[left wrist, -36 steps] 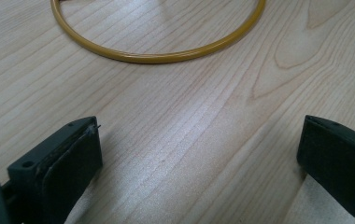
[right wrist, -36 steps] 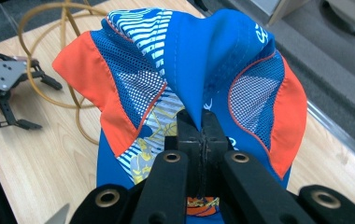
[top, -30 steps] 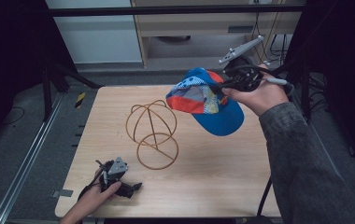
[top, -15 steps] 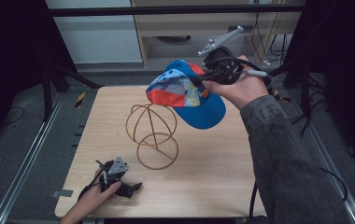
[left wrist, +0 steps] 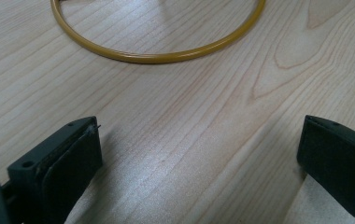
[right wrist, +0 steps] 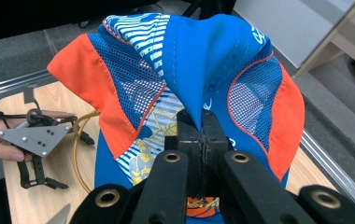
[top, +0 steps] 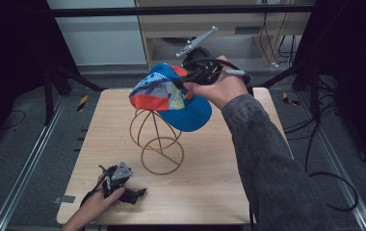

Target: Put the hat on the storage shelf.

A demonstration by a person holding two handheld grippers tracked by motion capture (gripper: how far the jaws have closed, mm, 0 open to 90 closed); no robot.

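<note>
The cap (top: 169, 96), blue with orange panels and striped white patches, hangs in the air directly above the wire stand (top: 156, 139), its crown over the stand's rounded top and its blue brim drooping toward the person's right side. The right gripper (top: 198, 72) has it by the fabric: in the right gripper view the two black jaws are pressed flat together with a fold of the cap (right wrist: 189, 84) pinched between them, the cloth bunching up from that pinch.

The right hand (top: 219, 86) wraps the gripper body above the far side of the stand, the sleeved forearm running up from the bottom edge of the high view and crossing the near right part of the table (top: 219, 192). The grey plate on the gripper tilts up and away from the stand.

The left gripper (top: 140, 192) rests on the table nearer the person than the stand and to its left, held by the left hand (top: 94, 207). Its jaws stand wide apart with bare wood between them, and the stand's base ring (left wrist: 157, 56) lies just beyond their tips.

The cap covers the top of the stand's dome, so whether the cloth touches the wire cannot be told. The right gripper's fingertips are buried in the fabric.
</note>
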